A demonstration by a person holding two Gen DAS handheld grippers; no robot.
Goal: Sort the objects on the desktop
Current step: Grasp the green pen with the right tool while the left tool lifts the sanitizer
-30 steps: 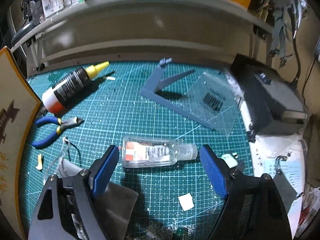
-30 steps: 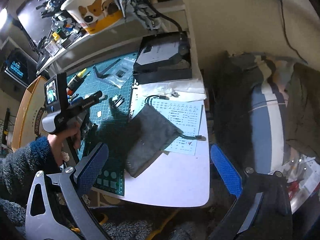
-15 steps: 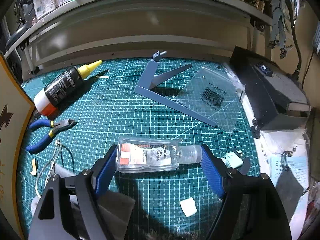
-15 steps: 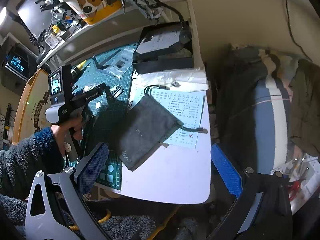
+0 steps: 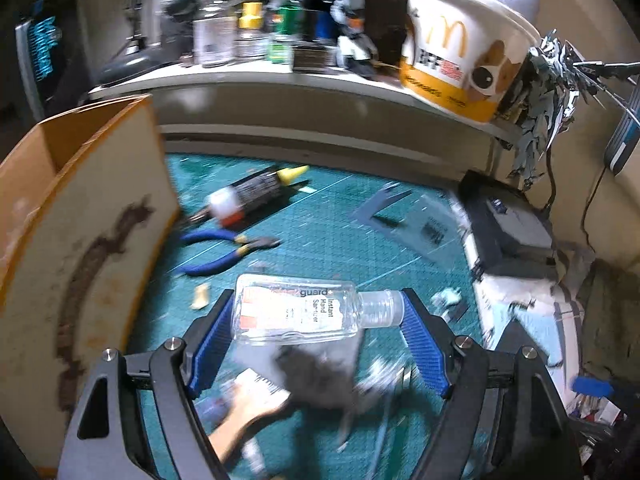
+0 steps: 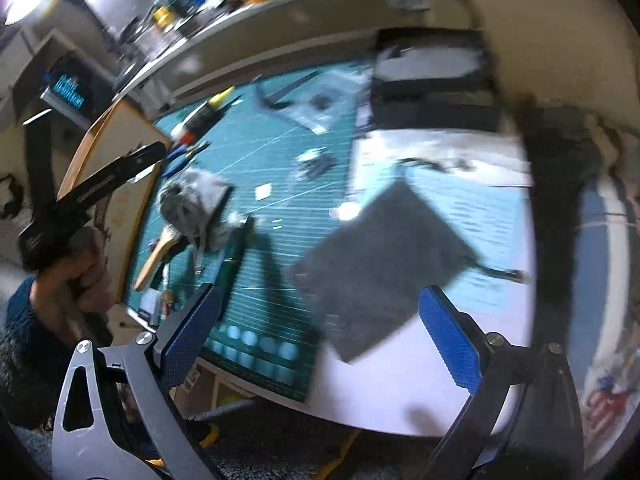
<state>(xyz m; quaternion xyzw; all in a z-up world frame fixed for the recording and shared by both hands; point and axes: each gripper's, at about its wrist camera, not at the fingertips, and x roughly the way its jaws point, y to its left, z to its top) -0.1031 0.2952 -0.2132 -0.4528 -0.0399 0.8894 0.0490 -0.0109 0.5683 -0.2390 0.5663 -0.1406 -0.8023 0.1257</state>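
grey cloth [image 5: 320,376] blurred, shelf items [image 5: 248,36] smeared, sanitizer label partly unreadable

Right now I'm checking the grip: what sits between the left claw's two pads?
The left wrist view shows a clear hand sanitizer bottle spanning the left claw, base at one pad, cap at the other.

A dog-printed paper bucket [image 5: 460,56] (branded) sits on the shelf [image 5: 256,76].

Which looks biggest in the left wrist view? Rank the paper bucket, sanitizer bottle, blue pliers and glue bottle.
1. Paper bucket
2. Sanitizer bottle, enlarged by nearness to the camera
3. Blue pliers and glue bottle: too alike to separate.
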